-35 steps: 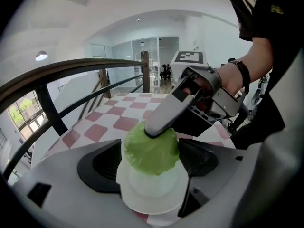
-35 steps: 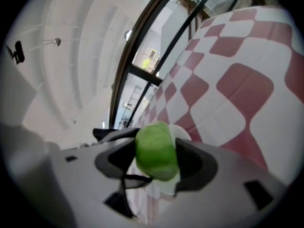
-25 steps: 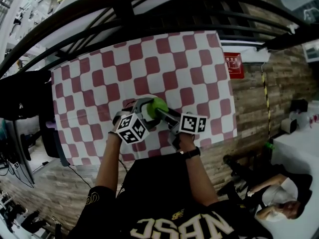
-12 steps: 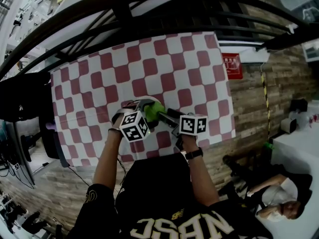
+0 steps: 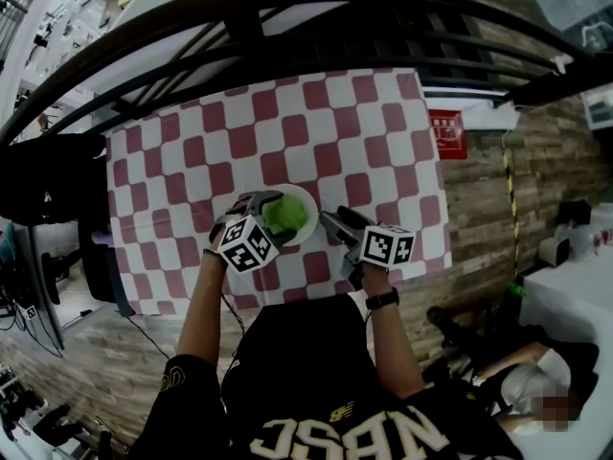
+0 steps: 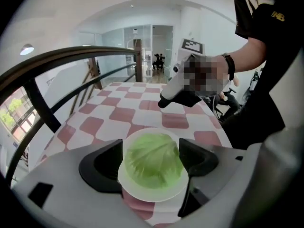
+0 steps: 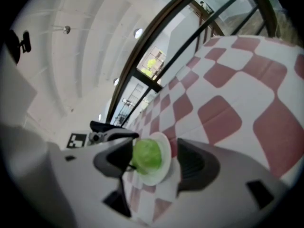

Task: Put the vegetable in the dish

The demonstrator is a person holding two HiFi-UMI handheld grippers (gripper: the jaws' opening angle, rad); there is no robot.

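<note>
Vegetable [image 5: 284,216] (green, leafy) sits in the dish [image 5: 310,220]; right tool [image 5: 331,221] gapes beside.

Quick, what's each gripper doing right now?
Left gripper: closed on the dish, which has the cabbage in it.
Right gripper: open, empty, apart from the dish.
</note>
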